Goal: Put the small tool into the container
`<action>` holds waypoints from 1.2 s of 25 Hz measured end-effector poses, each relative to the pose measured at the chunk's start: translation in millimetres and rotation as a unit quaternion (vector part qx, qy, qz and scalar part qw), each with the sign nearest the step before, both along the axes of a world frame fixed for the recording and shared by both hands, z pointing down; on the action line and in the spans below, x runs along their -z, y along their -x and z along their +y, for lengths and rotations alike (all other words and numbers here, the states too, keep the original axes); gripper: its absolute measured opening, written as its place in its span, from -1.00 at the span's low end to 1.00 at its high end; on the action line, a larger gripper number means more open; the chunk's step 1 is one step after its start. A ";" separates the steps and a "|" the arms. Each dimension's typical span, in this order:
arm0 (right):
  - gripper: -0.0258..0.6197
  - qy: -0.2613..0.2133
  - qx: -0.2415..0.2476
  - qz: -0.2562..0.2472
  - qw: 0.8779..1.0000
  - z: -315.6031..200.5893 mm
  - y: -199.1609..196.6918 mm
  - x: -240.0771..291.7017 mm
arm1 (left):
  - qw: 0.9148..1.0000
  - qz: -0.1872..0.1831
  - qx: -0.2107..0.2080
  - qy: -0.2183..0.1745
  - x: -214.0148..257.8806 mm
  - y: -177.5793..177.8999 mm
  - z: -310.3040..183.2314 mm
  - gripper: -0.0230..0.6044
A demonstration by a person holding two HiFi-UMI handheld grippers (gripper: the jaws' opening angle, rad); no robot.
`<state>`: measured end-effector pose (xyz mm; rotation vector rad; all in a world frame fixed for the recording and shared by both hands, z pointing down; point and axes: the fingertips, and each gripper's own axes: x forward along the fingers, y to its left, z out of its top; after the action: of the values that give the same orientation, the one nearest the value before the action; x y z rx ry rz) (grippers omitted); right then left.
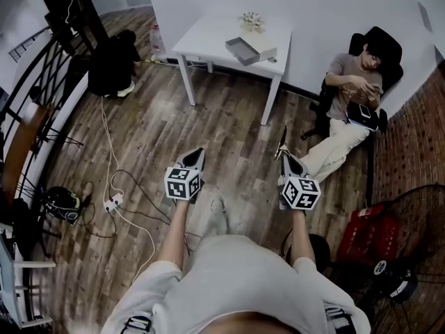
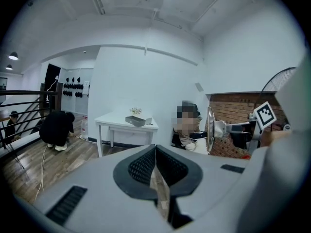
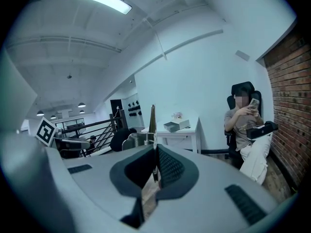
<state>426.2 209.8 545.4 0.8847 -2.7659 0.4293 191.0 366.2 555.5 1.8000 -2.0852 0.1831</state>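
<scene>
Far ahead, a grey open container (image 1: 245,49) lies on a white table (image 1: 208,37); it also shows in the left gripper view as the container (image 2: 138,120) and in the right gripper view as the container (image 3: 176,125). My right gripper (image 1: 285,156) is shut on a small tool (image 1: 283,140), a thin flat blade that sticks up past the jaws. The right gripper view shows the tool (image 3: 152,118) rising from my right gripper (image 3: 154,152). My left gripper (image 1: 197,152) is shut with nothing in it; its jaws meet in the left gripper view (image 2: 155,148). Both grippers hang over the wooden floor, well short of the table.
A person sits in a black chair (image 1: 354,89) at the right of the table. Another person in black (image 1: 111,65) crouches at the left. Cables and a power strip (image 1: 111,202) lie on the floor. A railing (image 1: 35,110) runs along the left; a red box (image 1: 368,235) and a fan (image 1: 417,228) stand at the right.
</scene>
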 end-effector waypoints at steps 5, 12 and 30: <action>-0.92 0.010 -0.007 0.001 1.000 -37.5 39.6 -5.7 | 1.000 0.005 -0.002 0.007 -7.6 41.4 -35.0 -0.89; -0.92 0.010 -0.004 0.004 1.000 -85.9 107.9 -0.2 | 1.000 0.011 0.006 0.007 -4.3 110.8 -78.9 -0.89; -0.92 -0.006 -0.019 0.016 1.000 -163.9 238.8 14.9 | 1.000 0.025 -0.013 0.003 -3.8 243.3 -163.8 -0.89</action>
<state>187.4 45.9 530.5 0.9408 -2.7286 0.4004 -52.3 202.4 559.3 1.8109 -2.0261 0.1494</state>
